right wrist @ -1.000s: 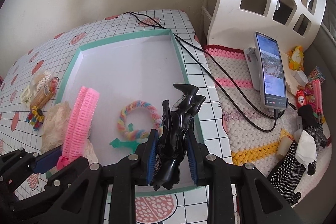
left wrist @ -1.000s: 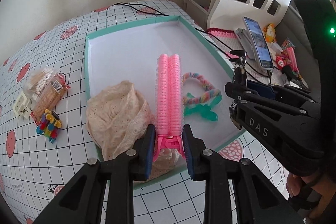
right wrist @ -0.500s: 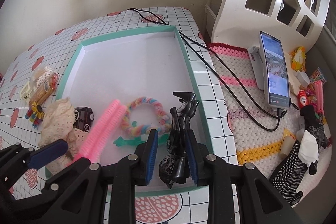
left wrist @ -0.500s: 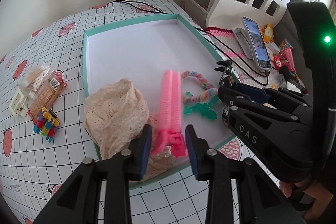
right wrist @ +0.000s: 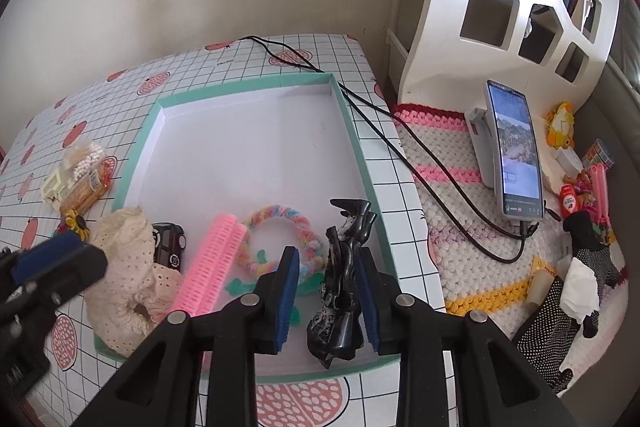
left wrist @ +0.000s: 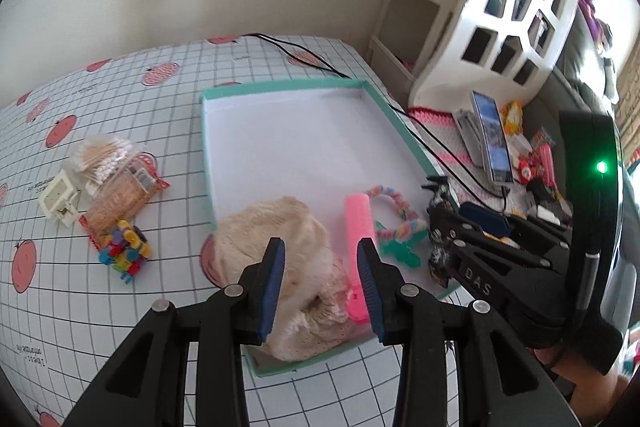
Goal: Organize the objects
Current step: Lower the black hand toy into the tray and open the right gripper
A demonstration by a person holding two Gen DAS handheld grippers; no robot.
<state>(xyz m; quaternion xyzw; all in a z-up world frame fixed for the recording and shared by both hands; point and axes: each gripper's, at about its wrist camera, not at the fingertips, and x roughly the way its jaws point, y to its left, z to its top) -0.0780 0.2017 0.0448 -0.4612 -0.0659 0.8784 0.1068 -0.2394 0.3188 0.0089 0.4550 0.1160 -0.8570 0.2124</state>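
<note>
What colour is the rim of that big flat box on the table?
Mint green, with a white inside. The box rim shows best in the right wrist view.

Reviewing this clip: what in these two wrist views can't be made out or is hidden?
- Toy car: right wrist view shows it half behind the lace cloth; left wrist view hides it fully under that cloth.
- Black hair clip: whether the right tongs press on it is unclear; left wrist view shows only a sliver.
- Phone: screen content too small.
- Shelf cubbies: contents cut off, blurred.
</note>
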